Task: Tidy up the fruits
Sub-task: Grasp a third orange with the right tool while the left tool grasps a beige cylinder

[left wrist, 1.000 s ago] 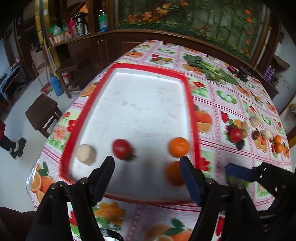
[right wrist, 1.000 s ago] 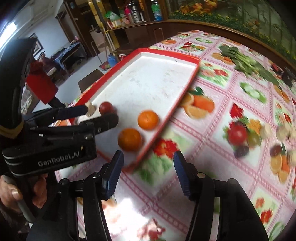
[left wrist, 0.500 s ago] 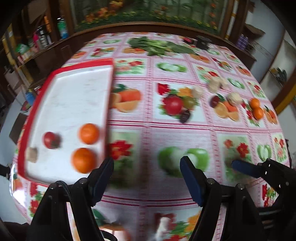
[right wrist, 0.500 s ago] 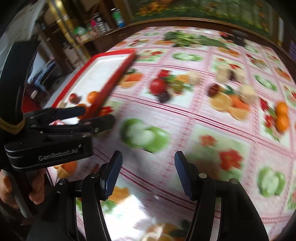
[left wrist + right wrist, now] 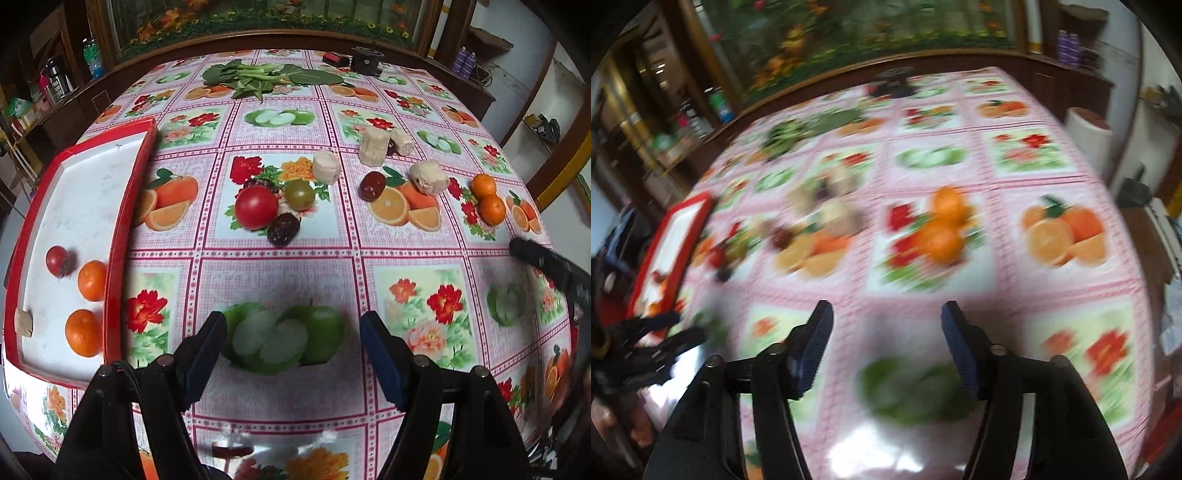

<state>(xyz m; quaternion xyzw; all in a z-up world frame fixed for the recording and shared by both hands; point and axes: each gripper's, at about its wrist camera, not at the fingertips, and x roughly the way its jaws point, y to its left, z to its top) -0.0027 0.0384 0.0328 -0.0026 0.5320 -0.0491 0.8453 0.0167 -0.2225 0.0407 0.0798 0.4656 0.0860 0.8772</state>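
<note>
A red-rimmed white tray [image 5: 114, 236] lies at the table's left, holding two oranges [image 5: 92, 280], a small tomato [image 5: 57, 260] and a beige piece. On the cloth lie a red tomato [image 5: 256, 207], a green tomato [image 5: 300, 194], dark dates [image 5: 283, 229], beige chunks [image 5: 428, 178] and two oranges [image 5: 492, 209]. My left gripper [image 5: 293, 349] is open and empty above the cloth. My right gripper [image 5: 886, 345] is open and empty; its view is blurred, with the two oranges [image 5: 943, 229] ahead of it.
Leafy greens [image 5: 258, 79] and a black device [image 5: 365, 61] lie at the table's far edge. Wooden shelves with bottles stand at the left. The tablecloth is printed with fruit pictures. The right gripper's finger [image 5: 546, 264] shows at the right of the left wrist view.
Both grippers have swung right, away from the tray, toward the loose fruit on the cloth. Both stay open and empty.
</note>
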